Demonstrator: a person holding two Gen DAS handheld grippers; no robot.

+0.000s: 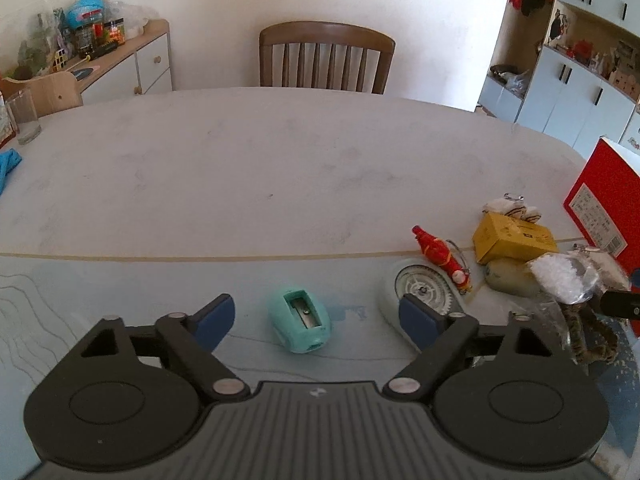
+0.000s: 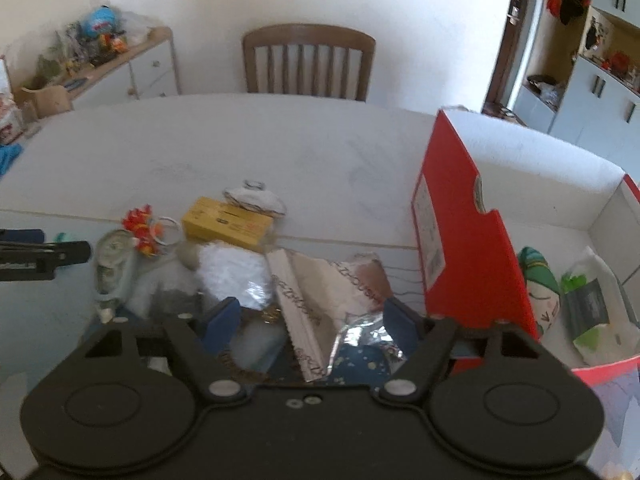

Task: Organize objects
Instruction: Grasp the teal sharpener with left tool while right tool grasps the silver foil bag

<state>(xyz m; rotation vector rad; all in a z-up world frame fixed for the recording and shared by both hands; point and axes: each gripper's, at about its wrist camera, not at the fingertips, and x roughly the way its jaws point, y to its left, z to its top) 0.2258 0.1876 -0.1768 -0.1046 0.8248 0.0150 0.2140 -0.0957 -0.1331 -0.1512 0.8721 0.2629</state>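
- Teal pencil sharpener (image 1: 300, 322): rounded egg-like plastic body, metal blade set in a slot on top, lying on its side on the pale blue mat (image 1: 80, 300)
- Sits between the two blue pads of the left gripper (image 1: 316, 318), nearer the left pad, touching neither; jaws spread wide, nothing held
- One round white tape dispenser (image 1: 420, 286) with a toothed wheel just right of the sharpener, partly behind the right pad
- One red bottle-shaped keychain (image 1: 440, 256) beyond it, one yellow box (image 1: 512, 242) further right, one small white pouch (image 1: 508, 206) behind the box
- One red cardboard box (image 2: 472, 240) at far right, open, white inside, holding one green-capped doll-like item (image 2: 538, 284) and one white-and-green packet (image 2: 592, 304)
- Right gripper (image 2: 310, 326) also spread wide, empty, hovering over one silver foil bag (image 2: 332, 300) with brown lettering; white fluffy lump (image 2: 234, 276) just left of the bag
- One wooden chair (image 1: 326, 58) at the far edge of the white table (image 1: 280, 152), one glass (image 1: 24, 116) at the far left
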